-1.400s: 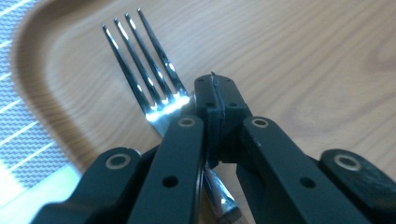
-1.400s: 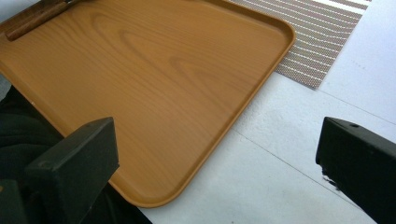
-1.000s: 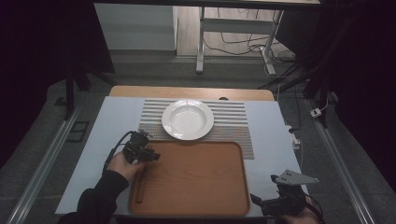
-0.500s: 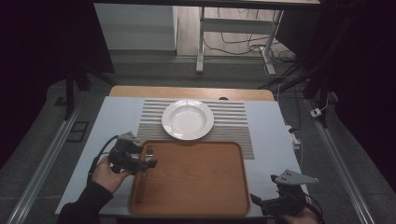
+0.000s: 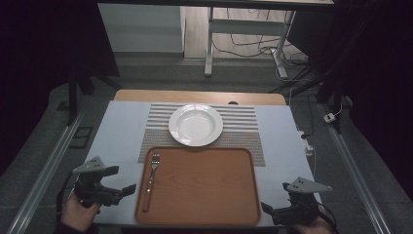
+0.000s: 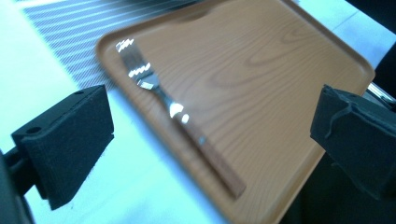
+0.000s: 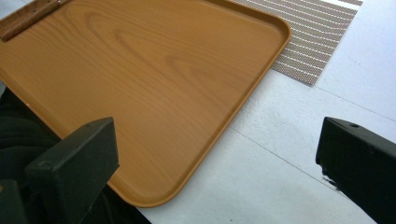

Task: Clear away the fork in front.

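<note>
Fork (image 5: pixel 152 176) is seen from the high view laid along the left side of a wooden tray (image 5: pixel 204 214), below a white plate (image 5: pixel 196 125); the left gripper (image 5: pixel 127 189) is held beside the tray, its jaws just opened, nothing between them

From the left gripper view, the fork (image 6: pixel 177 112) is framed between wide-apart jaws

From the right gripper view, jaws are spread over the tray corner (image 7: pixel 196 140)

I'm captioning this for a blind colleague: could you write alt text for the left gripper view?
A metal fork with a wooden handle lies along the left edge of a brown wooden tray, seen between the wide-open black jaws of the left tool, which has just been opening and holds nothing. A striped placemat lies behind on the pale table.
</note>
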`<state>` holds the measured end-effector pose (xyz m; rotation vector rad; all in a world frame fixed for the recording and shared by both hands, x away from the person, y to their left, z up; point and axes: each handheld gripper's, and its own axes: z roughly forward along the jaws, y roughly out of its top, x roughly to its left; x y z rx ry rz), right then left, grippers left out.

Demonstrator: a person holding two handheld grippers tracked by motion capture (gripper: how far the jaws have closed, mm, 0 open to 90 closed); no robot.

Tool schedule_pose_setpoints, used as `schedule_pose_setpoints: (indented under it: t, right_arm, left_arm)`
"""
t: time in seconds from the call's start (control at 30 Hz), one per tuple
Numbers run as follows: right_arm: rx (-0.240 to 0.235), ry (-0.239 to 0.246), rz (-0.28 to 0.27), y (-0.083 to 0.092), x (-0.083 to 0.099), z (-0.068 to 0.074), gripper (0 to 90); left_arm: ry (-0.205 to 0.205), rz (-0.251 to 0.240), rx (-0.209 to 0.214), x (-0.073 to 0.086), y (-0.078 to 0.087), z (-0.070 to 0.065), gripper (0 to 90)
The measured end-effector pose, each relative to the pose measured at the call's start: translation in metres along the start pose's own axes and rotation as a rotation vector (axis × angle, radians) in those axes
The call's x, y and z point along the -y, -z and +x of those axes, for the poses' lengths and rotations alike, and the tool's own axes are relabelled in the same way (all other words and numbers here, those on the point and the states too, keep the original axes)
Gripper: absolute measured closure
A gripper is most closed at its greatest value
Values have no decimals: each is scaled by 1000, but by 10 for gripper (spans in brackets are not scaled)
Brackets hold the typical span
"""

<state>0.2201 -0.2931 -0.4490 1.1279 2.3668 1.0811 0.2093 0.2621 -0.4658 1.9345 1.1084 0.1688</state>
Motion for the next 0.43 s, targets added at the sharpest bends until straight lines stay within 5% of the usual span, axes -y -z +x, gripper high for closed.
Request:
schedule_pose_setpoints:
  t: [0.2, 0.43]
  right_arm:
    - [4, 3, 5, 0, 0, 1, 0]
    - [7, 8, 11, -1, 0, 0, 0]
  left_arm:
    - [28, 71, -72, 26, 8, 3, 0]
    - [44, 89, -103, 25, 7, 2, 0]
